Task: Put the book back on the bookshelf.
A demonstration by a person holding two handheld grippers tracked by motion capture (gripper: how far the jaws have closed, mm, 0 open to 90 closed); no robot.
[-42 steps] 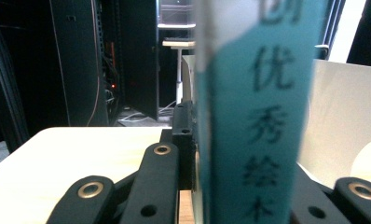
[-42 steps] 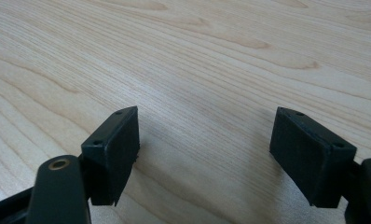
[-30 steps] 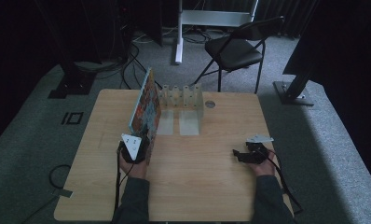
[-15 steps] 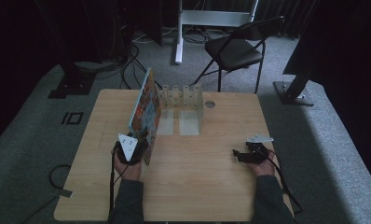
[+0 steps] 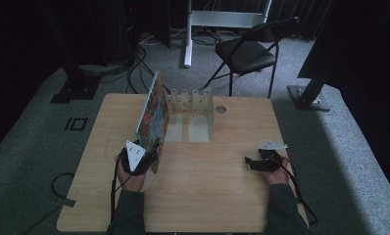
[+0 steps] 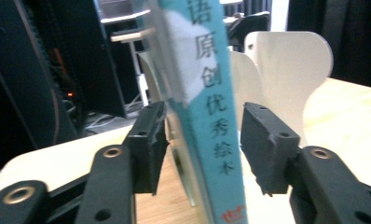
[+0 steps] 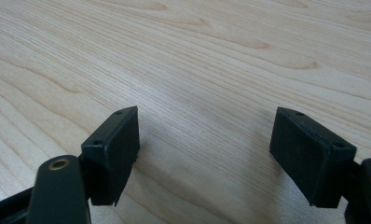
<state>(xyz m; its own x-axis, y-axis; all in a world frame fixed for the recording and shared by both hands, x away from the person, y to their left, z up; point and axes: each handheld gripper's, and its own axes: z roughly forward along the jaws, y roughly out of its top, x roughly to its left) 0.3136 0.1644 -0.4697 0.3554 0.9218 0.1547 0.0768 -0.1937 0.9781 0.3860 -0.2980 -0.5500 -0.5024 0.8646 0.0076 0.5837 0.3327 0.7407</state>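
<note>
The book (image 5: 153, 113) stood on its lower edge on the wooden bench (image 5: 207, 196), left of centre, leaning slightly and reaching from the left gripper (image 5: 143, 157) back to the white divider rack (image 5: 192, 105) at the far middle of the bench. In the high view, its colourful cover faced right and its far end lay just beside the leftmost divider of the rack. The left gripper was positioned at the near end of the book, with the person's left hand (image 5: 130, 177) behind it. In the left gripper view, the blue spine (image 6: 211, 116), printed with dark characters, ran upright between the two black jaws. The jaws had just been opening: a visible gap separated each pad from the book, so the pads exerted no pressure and the book was not gripped. The rounded white dividers of the rack appeared directly behind the spine in that view. The right gripper (image 5: 254, 162) rested on the bench near the right front, well apart from the book and the rack, with the right hand (image 5: 276, 172) behind it. In the right gripper view, its jaws (image 7: 204, 154) stood wide apart over bare wood grain, with nothing between them.
</note>
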